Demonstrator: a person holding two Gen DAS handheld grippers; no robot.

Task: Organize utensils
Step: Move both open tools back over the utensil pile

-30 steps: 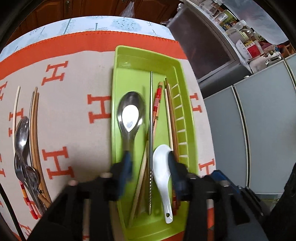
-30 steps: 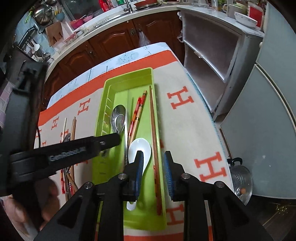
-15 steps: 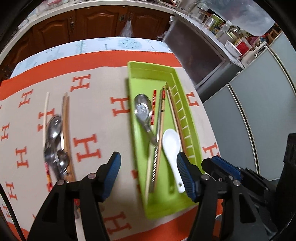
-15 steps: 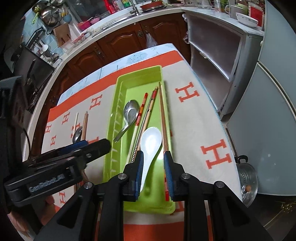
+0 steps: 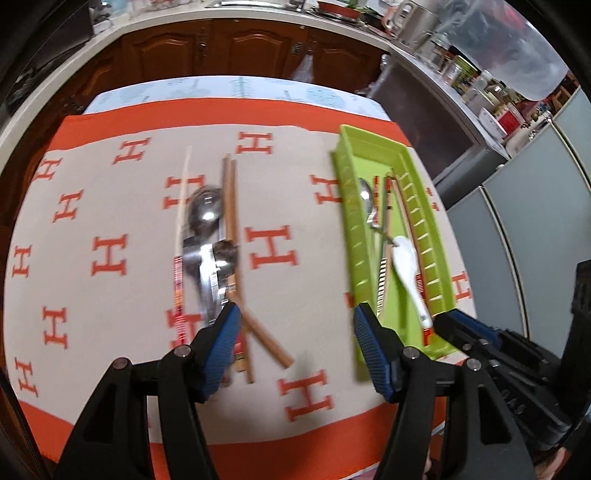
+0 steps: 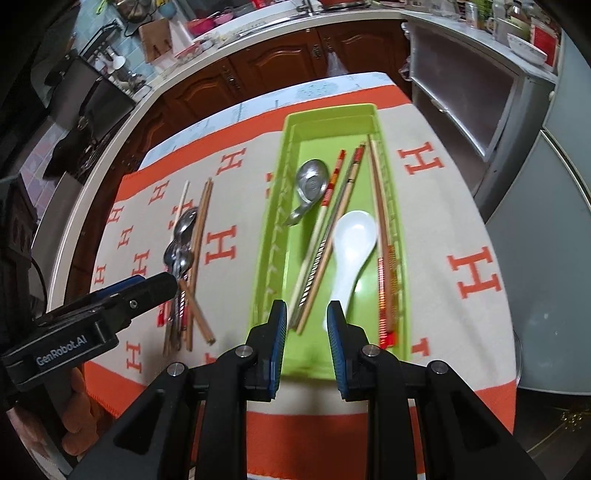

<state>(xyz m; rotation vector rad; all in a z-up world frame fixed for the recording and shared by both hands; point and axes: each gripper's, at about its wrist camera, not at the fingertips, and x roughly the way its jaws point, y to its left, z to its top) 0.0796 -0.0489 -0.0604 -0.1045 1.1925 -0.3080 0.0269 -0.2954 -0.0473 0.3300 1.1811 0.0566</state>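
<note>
My left gripper (image 5: 295,339) gapes wide and empty; right gripper (image 6: 306,339) narrow, empty. Tray (image 6: 271,236) at the table's right edge holds several utensils; the pile (image 5: 210,258) mid-cloth still waits.

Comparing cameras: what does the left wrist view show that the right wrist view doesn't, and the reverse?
Left wrist only: the open left gripper head-on, nothing between its jaws, and a clear plastic container top right.

Right wrist only: the right gripper with nothing between its jaws, the hand holding the left gripper, and a kitchen counter with pots top left.

Both: the green plastic tray, the white ceramic spoon in it, and the loose metal spoons and wooden chopsticks on the orange-patterned cloth.
</note>
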